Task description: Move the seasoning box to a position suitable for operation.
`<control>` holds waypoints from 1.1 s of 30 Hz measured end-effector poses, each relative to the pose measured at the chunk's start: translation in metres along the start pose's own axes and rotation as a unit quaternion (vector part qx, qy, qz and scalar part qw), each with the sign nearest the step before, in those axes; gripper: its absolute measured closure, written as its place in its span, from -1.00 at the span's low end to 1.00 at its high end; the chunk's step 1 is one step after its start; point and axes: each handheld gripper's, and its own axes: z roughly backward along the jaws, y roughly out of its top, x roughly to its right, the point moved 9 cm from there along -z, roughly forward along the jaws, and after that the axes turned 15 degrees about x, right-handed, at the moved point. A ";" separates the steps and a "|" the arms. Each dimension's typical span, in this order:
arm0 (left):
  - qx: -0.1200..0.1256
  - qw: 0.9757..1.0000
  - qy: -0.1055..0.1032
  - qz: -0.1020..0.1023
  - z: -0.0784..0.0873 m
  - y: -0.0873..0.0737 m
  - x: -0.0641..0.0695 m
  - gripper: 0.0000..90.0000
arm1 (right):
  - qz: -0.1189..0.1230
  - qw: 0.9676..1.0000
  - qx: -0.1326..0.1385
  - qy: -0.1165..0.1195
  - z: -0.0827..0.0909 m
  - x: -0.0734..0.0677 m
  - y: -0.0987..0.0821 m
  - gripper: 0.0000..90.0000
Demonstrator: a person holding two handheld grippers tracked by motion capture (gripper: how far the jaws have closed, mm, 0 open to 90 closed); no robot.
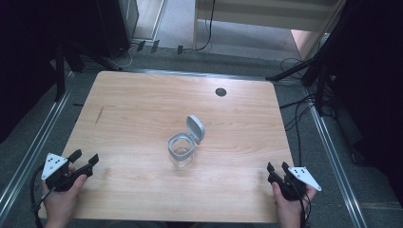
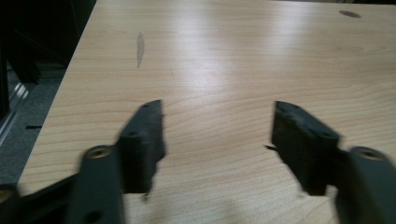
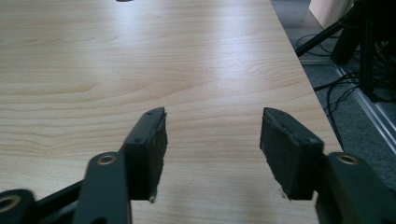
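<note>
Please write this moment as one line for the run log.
container: table centre, lid open | left gripper: open, empty | right gripper: open, empty

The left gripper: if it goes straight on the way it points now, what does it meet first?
Probably nothing soon. The left gripper has open, empty jaws, and its own view shows bare table ahead. The open jar seems to lie right of that line, though depth is unclear.

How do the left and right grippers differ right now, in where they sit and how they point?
The left gripper sits near the table's near-left corner, angled in toward the open-lidded clear container; the right gripper sits at the near-right edge, pointing up the table. The left gripper's plate lies outboard-left, the right gripper's outboard-right. Both are hand-held, open and empty, apart from the container.
</note>
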 end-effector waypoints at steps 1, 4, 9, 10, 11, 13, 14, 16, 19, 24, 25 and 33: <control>-0.004 1.000 -0.001 -0.002 0.000 0.000 0.001 0.15 | 0.002 1.000 0.003 0.004 0.001 -0.002 0.001 0.21; -0.014 1.000 -0.015 0.008 -0.001 -0.001 0.006 0.49 | -0.005 1.000 0.011 0.019 0.004 -0.007 0.005 0.35; -0.012 0.997 -0.071 0.031 -0.015 0.009 0.040 0.67 | -0.012 0.997 0.032 0.064 0.005 -0.041 0.018 0.52; -0.012 0.997 -0.071 0.031 -0.015 0.009 0.040 0.67 | -0.012 0.997 0.032 0.064 0.005 -0.041 0.018 0.52; -0.014 0.996 -0.082 0.027 -0.020 0.013 0.053 0.67 | -0.016 0.996 0.033 0.087 0.003 -0.060 0.021 0.51; -0.023 0.994 -0.101 0.021 -0.025 0.014 0.067 0.66 | -0.012 0.995 0.031 0.092 0.000 -0.074 0.021 0.46; -0.028 0.993 -0.116 0.018 -0.028 0.014 0.075 0.68 | -0.007 0.995 0.027 0.101 -0.002 -0.083 0.021 0.47; -0.042 0.988 -0.147 0.012 -0.035 0.012 0.092 0.76 | -0.004 0.989 0.019 0.144 -0.005 -0.105 0.019 0.48; -0.053 0.986 -0.160 0.008 -0.042 0.010 0.105 0.74 | 0.004 0.987 0.014 0.159 -0.007 -0.121 0.017 0.52; -0.076 0.975 -0.209 0.008 -0.064 0.011 0.146 0.81 | -0.003 0.982 0.016 0.190 -0.012 -0.158 0.018 0.62; -0.077 0.974 -0.212 0.005 -0.068 0.012 0.153 0.81 | -0.001 0.981 0.016 0.196 -0.013 -0.163 0.019 0.65; -0.077 0.969 -0.236 0.007 -0.096 0.019 0.190 0.85 | -0.020 0.975 0.007 0.223 -0.019 -0.203 0.016 0.82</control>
